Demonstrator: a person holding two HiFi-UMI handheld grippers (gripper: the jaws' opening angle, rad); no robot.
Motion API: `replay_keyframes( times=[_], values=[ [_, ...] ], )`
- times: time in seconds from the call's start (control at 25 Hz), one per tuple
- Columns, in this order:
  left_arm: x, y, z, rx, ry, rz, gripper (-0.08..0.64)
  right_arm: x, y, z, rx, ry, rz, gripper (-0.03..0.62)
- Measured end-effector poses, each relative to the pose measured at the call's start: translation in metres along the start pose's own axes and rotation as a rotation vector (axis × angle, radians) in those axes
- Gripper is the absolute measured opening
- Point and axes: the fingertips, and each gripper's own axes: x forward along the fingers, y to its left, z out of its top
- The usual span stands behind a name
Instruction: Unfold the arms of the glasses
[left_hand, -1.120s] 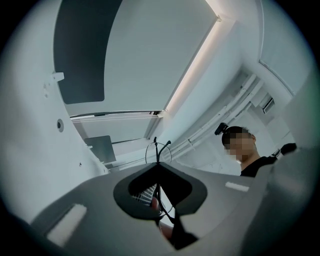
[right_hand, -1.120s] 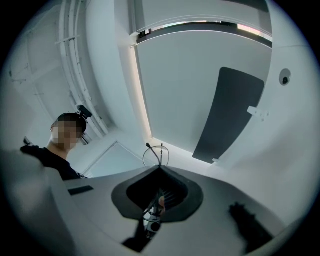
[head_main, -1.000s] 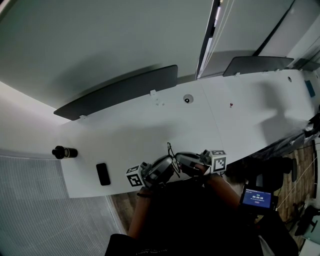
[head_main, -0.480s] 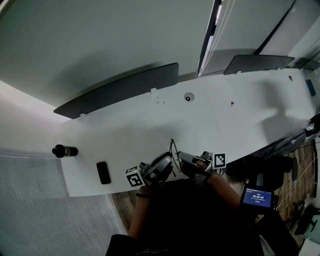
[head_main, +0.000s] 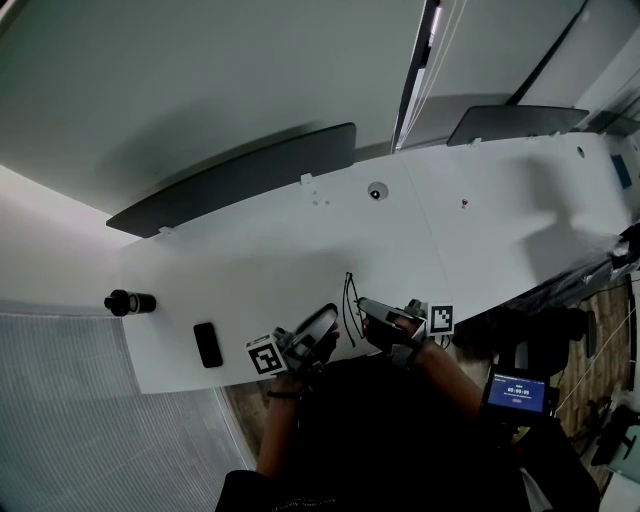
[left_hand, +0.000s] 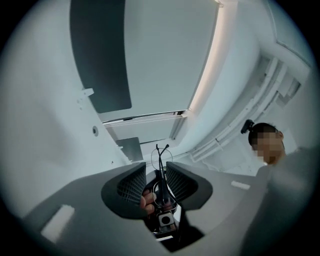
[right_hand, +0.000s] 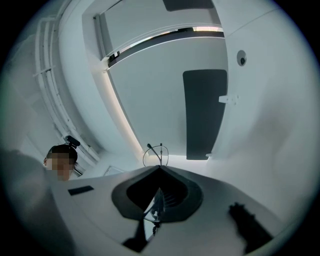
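Note:
Thin black wire glasses (head_main: 348, 300) hang just above the front of the white table (head_main: 250, 260). My right gripper (head_main: 366, 308) is shut on them from the right; in the right gripper view its jaws meet at the tip (right_hand: 160, 168) and the glasses' rim (right_hand: 156, 154) sticks out past them. My left gripper (head_main: 324, 328) sits just left of the glasses. Its jaws have just been opening. In the left gripper view the ribbed pads (left_hand: 132, 182) stand apart, with the glasses (left_hand: 160, 167) in the gap and touching neither pad.
A flat black phone-like slab (head_main: 206, 346) and a black cylinder (head_main: 130, 302) lie at the table's left end. Two dark panels (head_main: 240, 180) stand along the far edge, with a round black fitting (head_main: 376, 193) nearby. A small lit screen (head_main: 515, 392) sits low right. A person (left_hand: 267, 142) stands beyond.
The left gripper has let go of the glasses and drawn back down and to the left. The glasses stay in the right gripper, which has sunk slightly.

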Motion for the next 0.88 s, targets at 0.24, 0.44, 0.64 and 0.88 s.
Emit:
replay_keyframes(
  times=[0.24,0.44,0.64,0.88],
  values=[
    [0.0,-0.008,-0.02,-0.14,0.053,0.082,0.117,-0.008,-0.006,0.014,-0.019,-0.058,-0.021,0.008],
    [0.003,-0.007,-0.033,-0.09,0.122,0.161,0.118,-0.013,-0.013,0.025,0.005,-0.12,-0.048,0.008],
    [-0.003,-0.006,-0.016,0.257,0.136,0.353,0.118,-0.019,-0.028,0.035,0.065,-0.207,-0.12,0.009],
    [0.007,-0.042,-0.009,1.317,0.299,0.47,0.137,-0.018,-0.026,0.04,0.096,-0.252,-0.134,0.008]
  ],
)
